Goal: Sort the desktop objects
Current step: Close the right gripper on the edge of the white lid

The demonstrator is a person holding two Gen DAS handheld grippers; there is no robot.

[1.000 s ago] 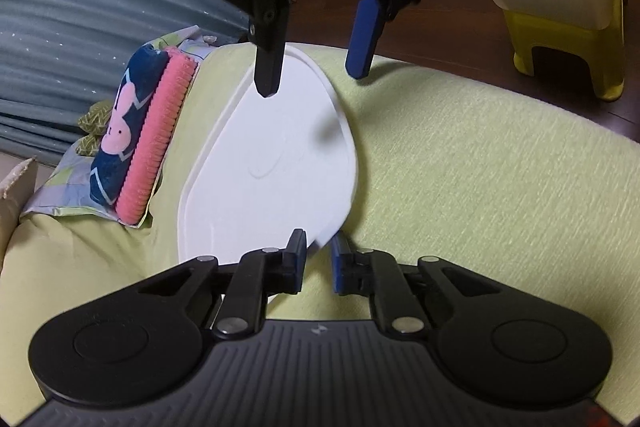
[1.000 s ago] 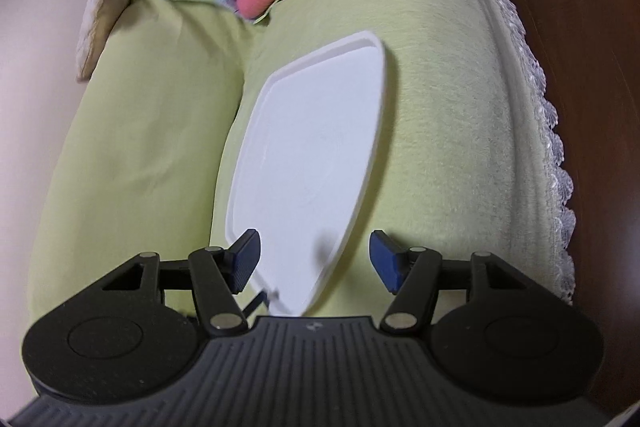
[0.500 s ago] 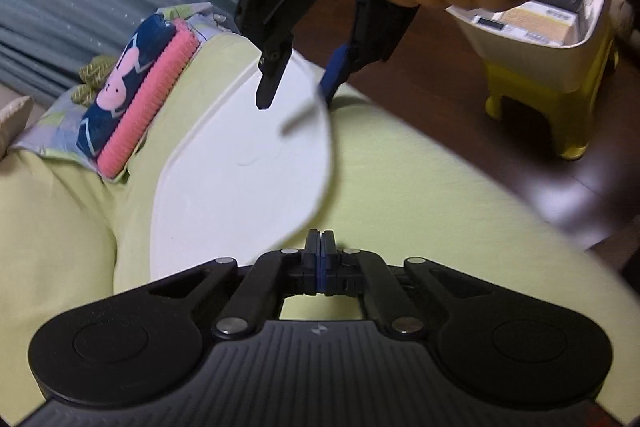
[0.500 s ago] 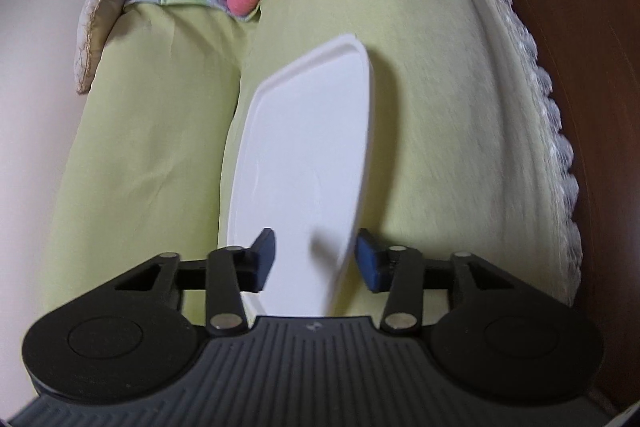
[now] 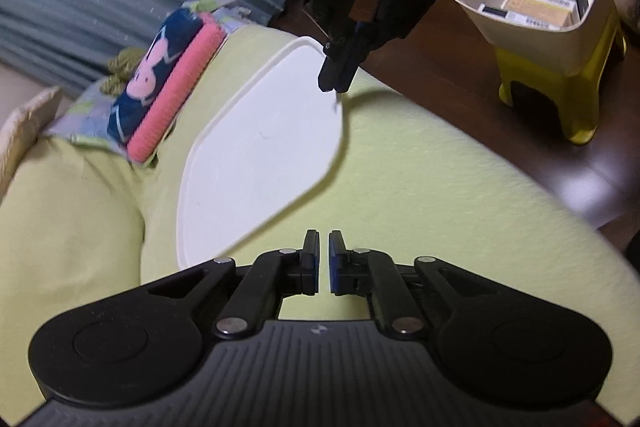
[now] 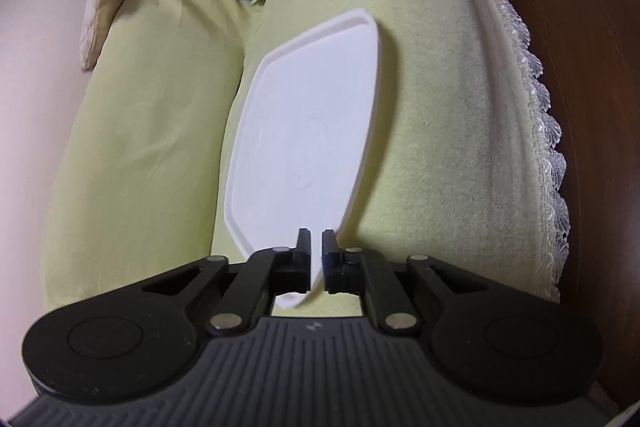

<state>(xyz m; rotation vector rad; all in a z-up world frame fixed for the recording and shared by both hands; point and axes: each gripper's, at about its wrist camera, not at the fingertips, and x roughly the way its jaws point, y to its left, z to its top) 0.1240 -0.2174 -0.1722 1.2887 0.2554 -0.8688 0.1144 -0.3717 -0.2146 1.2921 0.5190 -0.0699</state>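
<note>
**Lid raised on edge, open cloth to its right**

The white lid [image 5: 260,147], pinched at its corner by the right claw [image 6: 316,259], stands tilted over the green cover [image 5: 440,207]. A folded pink-edged cloth [image 5: 172,95] blocks the far left. The white bin [image 5: 532,27] on its yellow stool [image 5: 580,83] stands well apart.

we have closed our right gripper [image 6: 317,255] on the flat white plastic lid [image 6: 304,131]; our left gripper [image 5: 324,263] has let it go.
</note>
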